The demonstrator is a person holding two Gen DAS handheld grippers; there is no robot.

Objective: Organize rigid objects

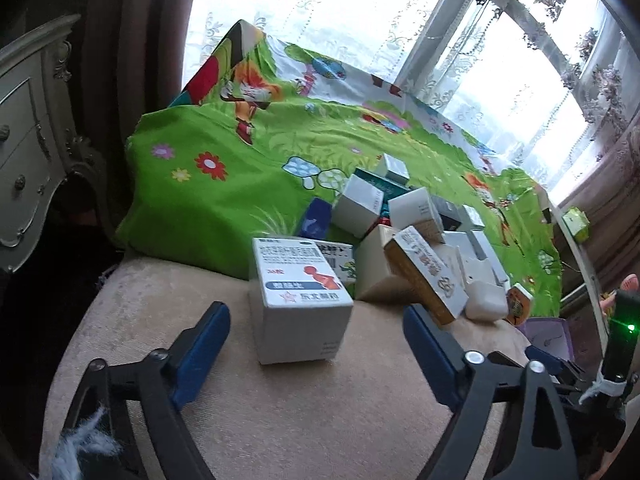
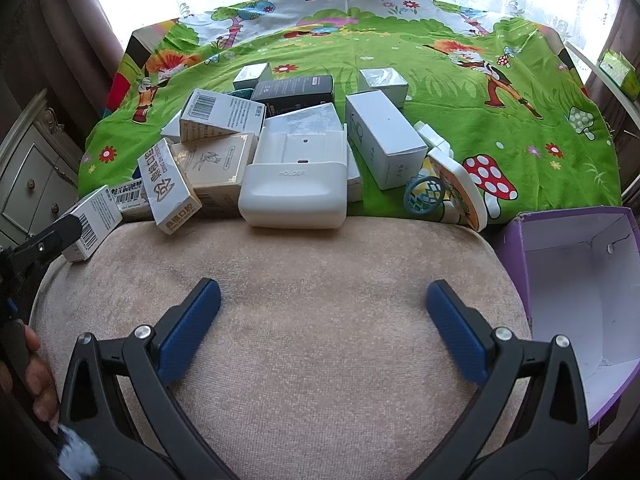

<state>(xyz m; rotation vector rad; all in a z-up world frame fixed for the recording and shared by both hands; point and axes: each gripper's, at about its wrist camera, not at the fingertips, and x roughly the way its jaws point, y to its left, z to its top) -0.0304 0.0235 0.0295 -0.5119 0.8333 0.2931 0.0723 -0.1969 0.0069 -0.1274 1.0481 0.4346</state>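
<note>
Left wrist view, left to right: cream carved dresser [image 1: 28, 136] at far left, then a beige cushioned seat [image 1: 280, 412] with a green cartoon-print cloth [image 1: 224, 184] behind it. Left gripper [image 1: 316, 332] has its blue pads spread; a white medicine box [image 1: 302, 300] with a red figure on its label stands on the seat between and just ahead of the pads, neither pad touching it. Right of it is a heap of small cartons, with a tan-and-white box [image 1: 426, 276] tilted at the front and a white plastic holder [image 1: 486, 300] beside it. The right gripper's black body with a green light shows at the far right edge.

Right wrist view, left to right: a person's hand [image 2: 28, 376] at the lower left edge. The white medicine box sits at the seat's left edge by the left gripper's black finger. The carton heap lies where cloth meets seat, the white holder in the middle. A round-edged cartoon-printed pack [image 2: 460, 196] leans right of the heap. An open purple box [image 2: 576, 296], white inside, stands at far right. Right gripper [image 2: 324, 312] spread wide over bare seat, nothing between its pads.
</note>
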